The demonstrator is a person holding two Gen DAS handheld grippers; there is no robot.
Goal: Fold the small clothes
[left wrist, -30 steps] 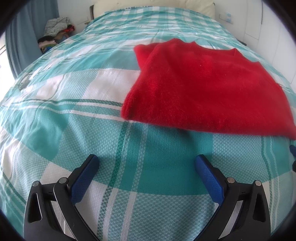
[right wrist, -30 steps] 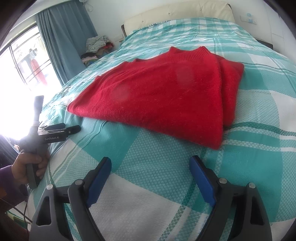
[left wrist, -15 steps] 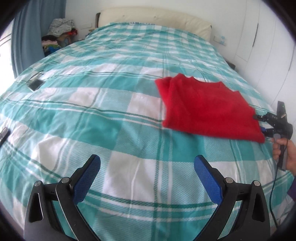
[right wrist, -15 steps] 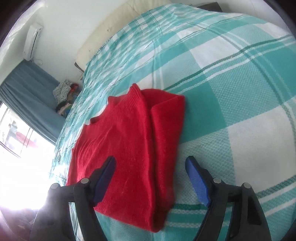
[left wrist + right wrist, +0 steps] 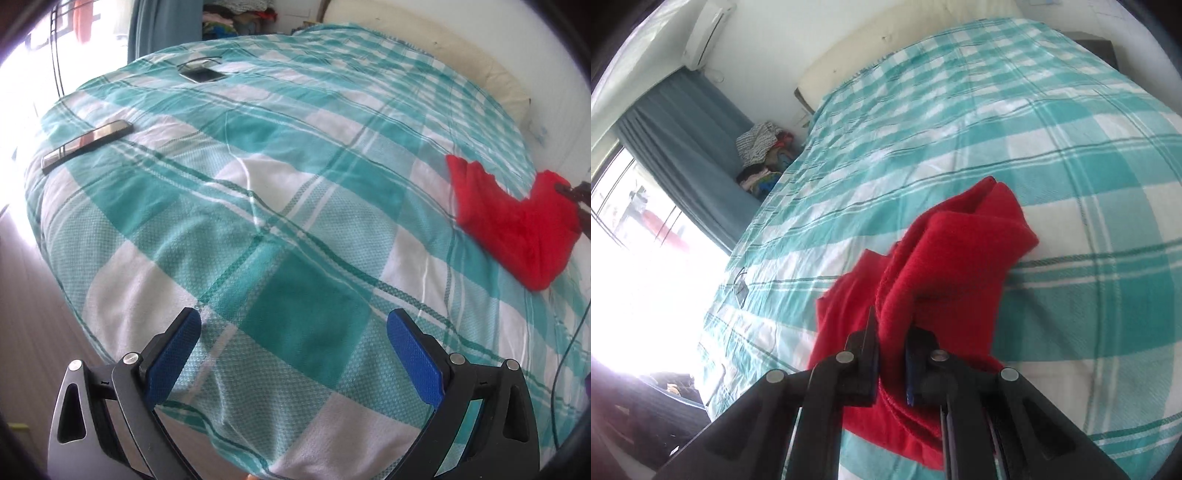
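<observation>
A folded red sweater (image 5: 960,258) lies bunched on the teal-and-white checked bed cover (image 5: 1034,129). My right gripper (image 5: 892,332) has its jaws closing on the sweater's near edge, and red cloth is pinched between the pads and lifted off the bed. In the left wrist view the same sweater (image 5: 513,221) hangs raised at the far right, with the right gripper's tip (image 5: 576,192) at its top corner. My left gripper (image 5: 293,328) stands open over bare bed cover (image 5: 258,184) near the bed's corner, far from the sweater, nothing between its blue pads.
A long dark flat object (image 5: 86,142) and a phone-like slab (image 5: 202,74) lie on the bed's far left side. A pile of clothes (image 5: 762,155) sits by the blue curtain (image 5: 690,122). A cream headboard (image 5: 905,44) is at the far end. A thin cable (image 5: 565,354) trails at the right.
The right gripper closed on the sweater's edge and lifted it, bunching the cloth. The left gripper drew away leftward toward the bed's corner, staying open.
</observation>
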